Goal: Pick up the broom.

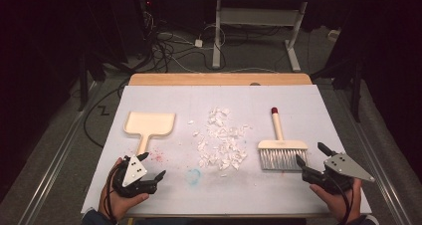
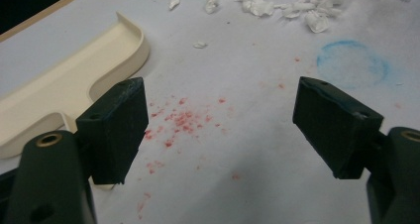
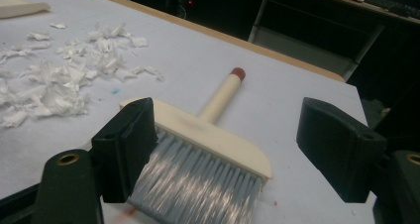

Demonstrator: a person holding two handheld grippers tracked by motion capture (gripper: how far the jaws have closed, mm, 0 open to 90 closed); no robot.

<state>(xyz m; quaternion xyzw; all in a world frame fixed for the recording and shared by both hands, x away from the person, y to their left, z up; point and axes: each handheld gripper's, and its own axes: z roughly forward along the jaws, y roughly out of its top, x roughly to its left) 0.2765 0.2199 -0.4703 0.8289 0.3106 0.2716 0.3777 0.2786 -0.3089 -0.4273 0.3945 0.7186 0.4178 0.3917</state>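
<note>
Left gripper (image 1: 152, 167) near counter's (image 1: 298, 195) front-left corner, jaws wide, empty, beside dustpan (image 1: 149, 124) handle; right gripper (image 1: 311, 160) front-right, jaws wide, empty, just beside brush (image 1: 281, 150) bristles; scraps (image 1: 221, 140) mid-counter

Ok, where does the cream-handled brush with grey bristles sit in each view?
High view: the cream-handled brush with grey bristles lies right of centre, its handle pointing to the far edge.
Left gripper view: not in it.
Right gripper view: low centre, bristles toward the camera, between the open jaws of the right gripper.
Shared landmark: the pile of white paper scraps.
</note>
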